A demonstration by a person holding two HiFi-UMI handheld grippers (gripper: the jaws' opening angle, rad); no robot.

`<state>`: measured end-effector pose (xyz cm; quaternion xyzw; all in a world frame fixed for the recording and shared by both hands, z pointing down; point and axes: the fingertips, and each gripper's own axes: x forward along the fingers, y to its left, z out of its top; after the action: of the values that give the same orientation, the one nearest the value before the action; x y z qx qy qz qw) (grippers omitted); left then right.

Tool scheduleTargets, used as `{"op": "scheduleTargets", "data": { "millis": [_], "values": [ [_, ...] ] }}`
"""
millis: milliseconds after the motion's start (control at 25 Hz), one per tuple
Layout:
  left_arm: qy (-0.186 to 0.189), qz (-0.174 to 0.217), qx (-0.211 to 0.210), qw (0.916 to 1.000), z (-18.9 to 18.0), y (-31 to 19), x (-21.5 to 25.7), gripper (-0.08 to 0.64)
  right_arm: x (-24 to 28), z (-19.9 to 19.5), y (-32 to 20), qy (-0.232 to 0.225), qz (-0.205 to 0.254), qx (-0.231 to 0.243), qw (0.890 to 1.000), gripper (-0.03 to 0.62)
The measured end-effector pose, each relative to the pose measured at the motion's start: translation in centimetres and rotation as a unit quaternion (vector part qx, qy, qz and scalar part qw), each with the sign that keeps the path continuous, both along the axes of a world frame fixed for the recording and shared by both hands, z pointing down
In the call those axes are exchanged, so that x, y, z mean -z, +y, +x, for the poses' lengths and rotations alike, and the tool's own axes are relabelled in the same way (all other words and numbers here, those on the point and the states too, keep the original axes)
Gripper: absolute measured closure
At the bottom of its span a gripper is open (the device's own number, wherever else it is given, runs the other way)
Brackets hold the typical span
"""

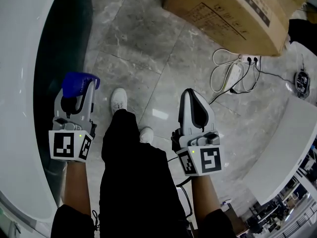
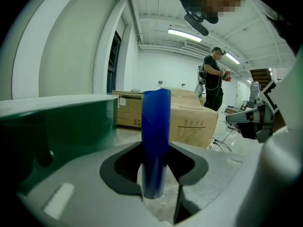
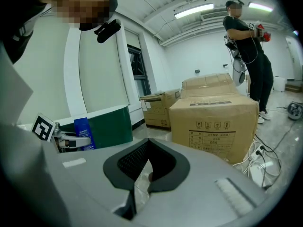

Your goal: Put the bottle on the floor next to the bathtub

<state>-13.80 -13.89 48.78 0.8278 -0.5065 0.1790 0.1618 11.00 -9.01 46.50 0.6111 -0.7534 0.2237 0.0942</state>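
Observation:
A blue bottle (image 1: 77, 83) stands clamped in my left gripper (image 1: 78, 96), which is shut on it and held in the air beside the bathtub. The bathtub (image 1: 54, 53) has a white rim and a dark green side and runs down the left of the head view. In the left gripper view the bottle (image 2: 156, 126) rises upright between the jaws, with the tub's green wall (image 2: 61, 122) at its left. My right gripper (image 1: 191, 95) hovers over the grey marble floor, shut with nothing in it. The right gripper view shows its jaws closed together and the bottle (image 3: 84, 132) off to the left.
A large cardboard box (image 1: 233, 11) lies on the floor ahead, with a white power strip (image 1: 232, 76) and cables beside it. My legs and white shoes (image 1: 119, 100) stand between the grippers. A white counter (image 1: 290, 143) sits at right. Another person (image 2: 213, 82) stands far back.

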Motion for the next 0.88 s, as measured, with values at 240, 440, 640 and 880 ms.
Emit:
{"op": "scheduleTargets", "data": {
  "millis": [240,440,640,880],
  "values": [
    [-0.003,0.017,-0.005,0.9998,-0.3,-1.1,-4.4,0.393,-5.2,-0.5,-0.6,-0.004,-0.019,-0.001,1.000,0.566],
    [-0.009,0.021,0.001,0.9997,-1.5,-2.2,-9.0,0.393,-9.7,-1.6,-1.8,0.000,-0.010,0.019,1.000,0.566],
    [-0.012,0.025,0.006,0.9996,-2.1,-3.0,-12.7,0.393,-13.5,-1.5,-2.9,0.000,-0.004,0.022,1.000,0.566],
    [-0.006,0.036,0.003,0.9993,-2.4,-3.8,-17.0,0.393,-17.1,-1.9,-4.2,0.002,0.024,0.023,0.999,0.566]
  ]
}}
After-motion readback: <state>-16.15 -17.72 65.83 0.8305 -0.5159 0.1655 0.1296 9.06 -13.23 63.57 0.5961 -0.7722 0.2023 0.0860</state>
